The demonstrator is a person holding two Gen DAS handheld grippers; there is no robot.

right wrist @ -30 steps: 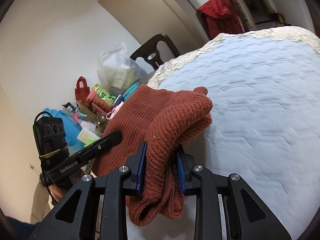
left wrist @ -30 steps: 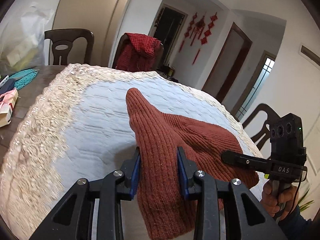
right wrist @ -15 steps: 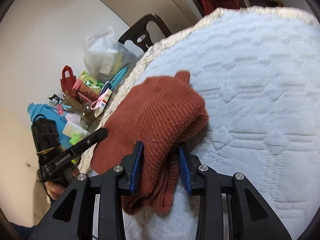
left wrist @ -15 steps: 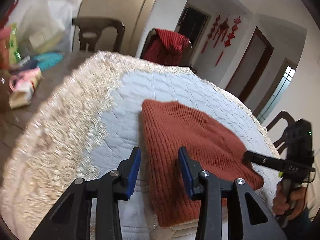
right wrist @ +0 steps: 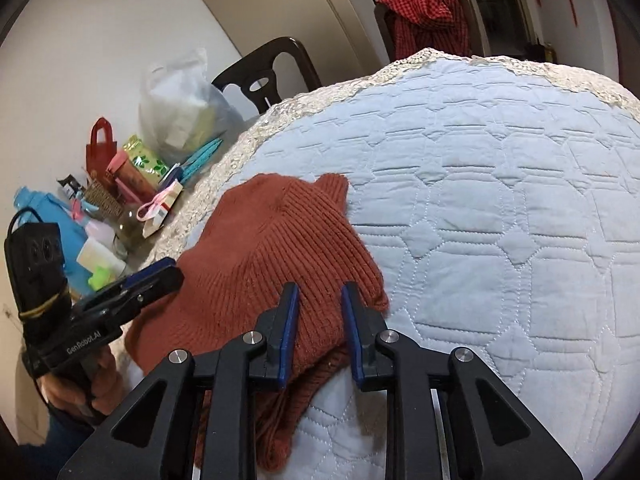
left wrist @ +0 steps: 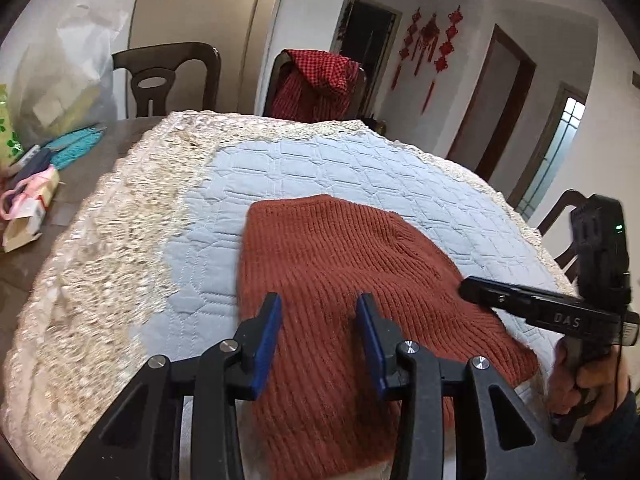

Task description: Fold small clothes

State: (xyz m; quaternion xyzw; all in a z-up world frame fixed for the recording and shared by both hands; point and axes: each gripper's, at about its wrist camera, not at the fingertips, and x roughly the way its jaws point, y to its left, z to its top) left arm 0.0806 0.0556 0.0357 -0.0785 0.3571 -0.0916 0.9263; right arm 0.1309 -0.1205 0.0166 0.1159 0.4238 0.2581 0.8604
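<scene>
Now; rust knit (left wrist: 344, 280) flat under spread left tool (left wrist: 318, 316); right tool (right wrist: 316, 300) closing on its edge

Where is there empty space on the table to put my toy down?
The blue quilt is bare beyond the rust sweater, out to its lace border. The wooden table end is crowded with a plastic bag, bottles and boxes.

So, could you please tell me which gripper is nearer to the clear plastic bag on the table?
Left. The left gripper sits at the rust-red knitted garment's edge facing the clear plastic bag; the right gripper, closing on the garment's opposite edge, is farther away.
</scene>
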